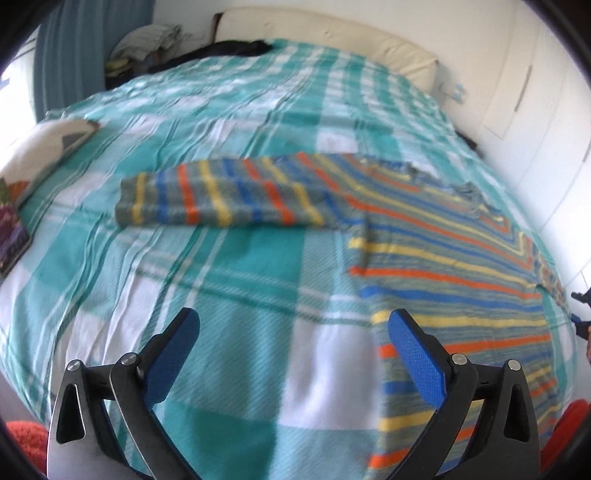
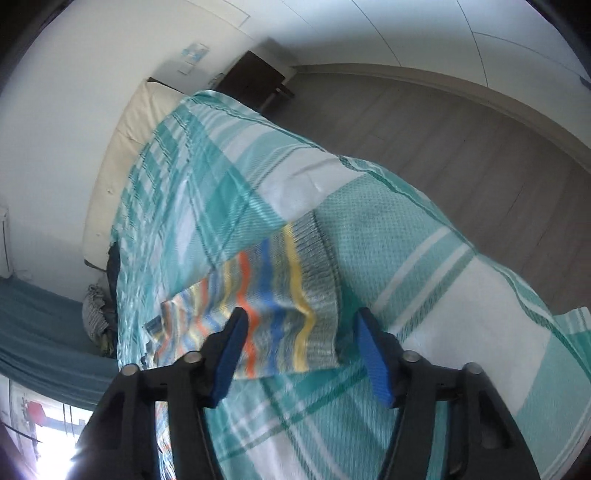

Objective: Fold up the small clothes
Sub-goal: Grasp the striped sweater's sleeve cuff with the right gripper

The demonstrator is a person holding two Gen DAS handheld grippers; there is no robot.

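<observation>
A small striped sweater [image 1: 436,236], grey-green with orange, yellow and blue stripes, lies flat on the bed with one sleeve [image 1: 221,197] stretched out to the left. My left gripper [image 1: 293,325] is open and empty, above the bedspread just left of the sweater's lower edge. In the right wrist view the other sleeve and its ribbed cuff [image 2: 288,295] lie on the bed. My right gripper [image 2: 301,328] is open, hovering at the cuff end of the sleeve without holding it.
A teal and white plaid bedspread [image 1: 240,266] covers the bed. A cream headboard cushion [image 1: 325,33] and a pile of clothes [image 1: 147,44] are at the far end. A book [image 1: 13,236] and pillow lie at left. The bed edge and wood floor [image 2: 461,140] are at right.
</observation>
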